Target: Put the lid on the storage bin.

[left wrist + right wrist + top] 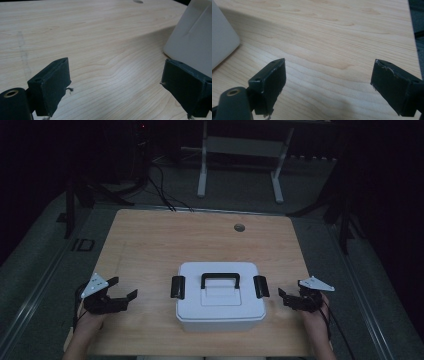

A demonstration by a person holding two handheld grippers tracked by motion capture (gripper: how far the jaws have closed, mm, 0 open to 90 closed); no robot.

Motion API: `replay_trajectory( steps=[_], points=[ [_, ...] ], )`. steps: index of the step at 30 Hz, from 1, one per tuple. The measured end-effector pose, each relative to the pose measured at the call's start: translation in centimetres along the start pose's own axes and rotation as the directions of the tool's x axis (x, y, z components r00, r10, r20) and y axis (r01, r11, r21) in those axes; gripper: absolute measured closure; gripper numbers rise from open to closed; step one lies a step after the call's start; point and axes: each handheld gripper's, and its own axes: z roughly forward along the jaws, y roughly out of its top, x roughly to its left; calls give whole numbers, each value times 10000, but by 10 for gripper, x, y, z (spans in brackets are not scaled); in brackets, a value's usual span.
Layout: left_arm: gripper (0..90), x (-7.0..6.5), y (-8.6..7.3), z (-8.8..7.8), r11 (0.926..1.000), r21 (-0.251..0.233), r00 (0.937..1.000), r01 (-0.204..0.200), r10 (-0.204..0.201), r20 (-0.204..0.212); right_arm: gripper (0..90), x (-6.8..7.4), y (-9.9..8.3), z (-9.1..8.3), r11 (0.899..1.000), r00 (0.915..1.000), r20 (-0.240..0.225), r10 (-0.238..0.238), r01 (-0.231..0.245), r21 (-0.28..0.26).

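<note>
A white plastic box (220, 296) with a black top handle (220, 279) and a black latch on each side stands at the front middle of the wooden table (150, 240). My left gripper (123, 288) rests to the box's left, open, with nothing between its jaws. In the left gripper view the box's wall (192, 40) rises at the right beyond the wide gap of the left gripper (115, 82). My right gripper (286, 296) sits to the box's right, open and empty. The right gripper view has a box corner (222, 40) at the left and the right gripper (328, 80) over bare wood.
A round cable hole (239, 227) sits near the table's far edge. Beyond the table stand a white frame (240, 155) and dark stands on a grey floor, with cables (162, 190) trailing. The table's right edge (412, 35) lies close to my right gripper.
</note>
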Motion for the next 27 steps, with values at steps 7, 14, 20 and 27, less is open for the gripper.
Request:
replay_trajectory(
  steps=[7, 14, 20, 27],
  points=[
    [84, 2, -7, -10, 9994, -336, 9992, 118, -131, -382, 123, -1, -15, -7, 9995, 9997, 80, 211, -209, -220],
    [84, 5, -20, -18, 9981, -514, 9937, 349, -401, -1050, 123, -4, -22, -16, 9954, 9962, 737, 466, -401, -872],
    [84, 8, -23, -26, 9952, -855, 9902, 477, -583, -1269, 123, -7, -26, -17, 9895, 9872, 1266, 967, -816, -1196],
    [84, 5, -26, -29, 9967, -755, 9828, 289, -421, -1795, 123, -8, -25, -18, 9842, 9808, 1511, 1235, -1016, -1447]
  ],
)
